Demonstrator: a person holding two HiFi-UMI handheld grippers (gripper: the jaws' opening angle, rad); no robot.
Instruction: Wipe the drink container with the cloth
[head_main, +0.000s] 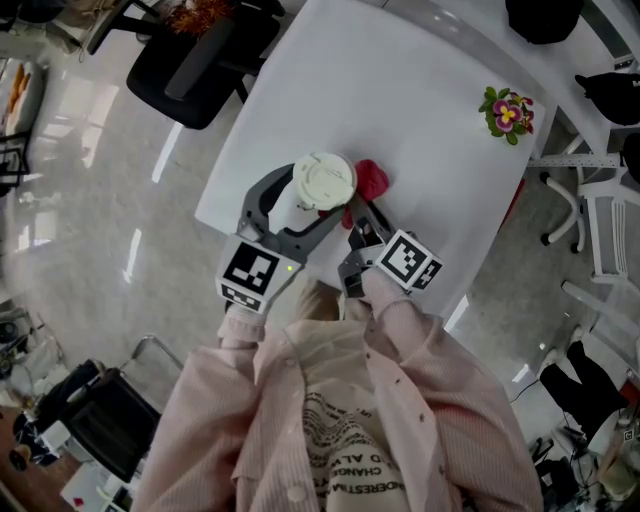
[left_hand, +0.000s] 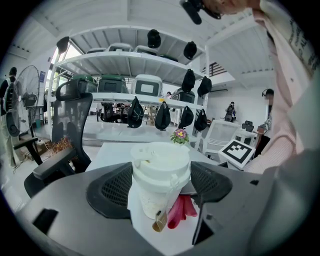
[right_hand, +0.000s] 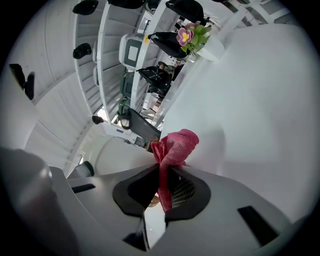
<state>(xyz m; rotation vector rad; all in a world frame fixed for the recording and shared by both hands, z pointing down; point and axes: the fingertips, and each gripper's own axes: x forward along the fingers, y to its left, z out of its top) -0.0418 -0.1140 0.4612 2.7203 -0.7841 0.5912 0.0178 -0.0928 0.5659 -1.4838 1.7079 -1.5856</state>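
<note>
A white lidded drink cup (head_main: 322, 183) stands on the white table (head_main: 420, 110), with a tea-bag tag hanging down its side (left_hand: 160, 220). My left gripper (head_main: 300, 205) is shut on the cup (left_hand: 160, 177), its jaws pressing both sides below the lid. My right gripper (head_main: 360, 222) is shut on a red cloth (right_hand: 172, 150), which sticks out beyond the jaws and rests against the cup's side (right_hand: 122, 157). In the head view the cloth (head_main: 371, 181) bulges just right of the cup. In the left gripper view the cloth (left_hand: 181, 210) shows at the cup's base.
A small pot of pink and yellow flowers (head_main: 507, 113) stands near the table's far right edge. A black office chair (head_main: 195, 45) sits beyond the table's left corner. White chairs (head_main: 600, 215) stand to the right. Shelves with bags fill the background (left_hand: 145, 90).
</note>
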